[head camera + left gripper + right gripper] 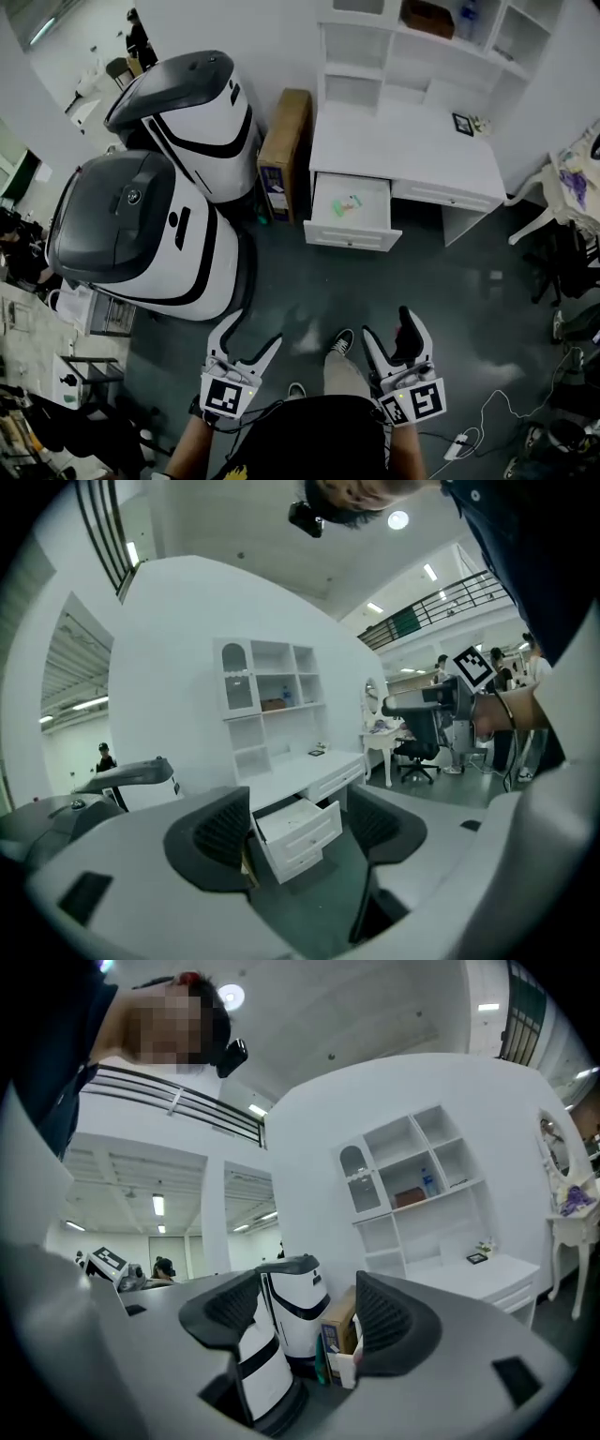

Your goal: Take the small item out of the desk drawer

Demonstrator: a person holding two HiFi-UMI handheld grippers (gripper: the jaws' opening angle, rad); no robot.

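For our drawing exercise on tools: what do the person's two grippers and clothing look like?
Both the left gripper and right gripper are white, with curved jaws lined by dark ribbed pads. Each carries a cube with black-and-white square markers. The person wears a dark top.

Parted tool [302,817]; open drawer [306,842], contents unclear

drawer [352,236]: white, the left-hand one under the top of my white desk [403,150], pulled way out toward me, front panel facing my way
small item [347,204]: lying flat on the drawer floor, about the middle, clear of all four walls
item look: mostly pale green with a reddish bit, too tiny from my head view for me to say what it is
left gripper view: drawer seen from low down, inside hidden
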